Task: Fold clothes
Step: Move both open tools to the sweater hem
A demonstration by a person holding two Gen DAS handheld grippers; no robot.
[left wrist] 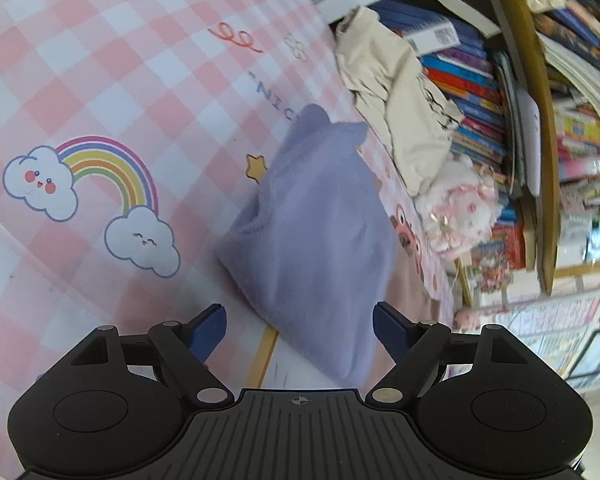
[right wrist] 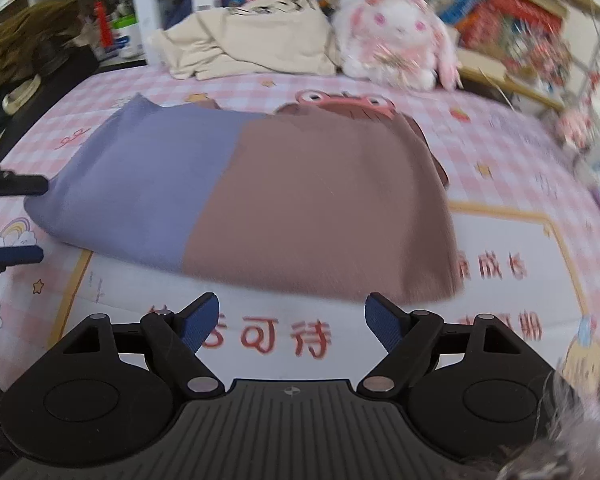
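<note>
Two-tone garment [right wrist: 236,196], lavender and brown, lay folded flat on the checked sheet [right wrist: 500,148], long axis crosswise. Both grippers, left [left wrist: 298,320] and right [right wrist: 288,312], stood spread, empty. Right faced its near edge; left sat at the lavender end.

The folded garment [right wrist: 236,196] is half lavender-blue, half dusty brown. The bed sheet [left wrist: 100,80] beneath is pink-and-white check, printed with a rainbow [left wrist: 108,168] between white clouds. Behind lie a cream garment [right wrist: 252,40] and a white-and-pink plush rabbit [right wrist: 396,36].
</note>
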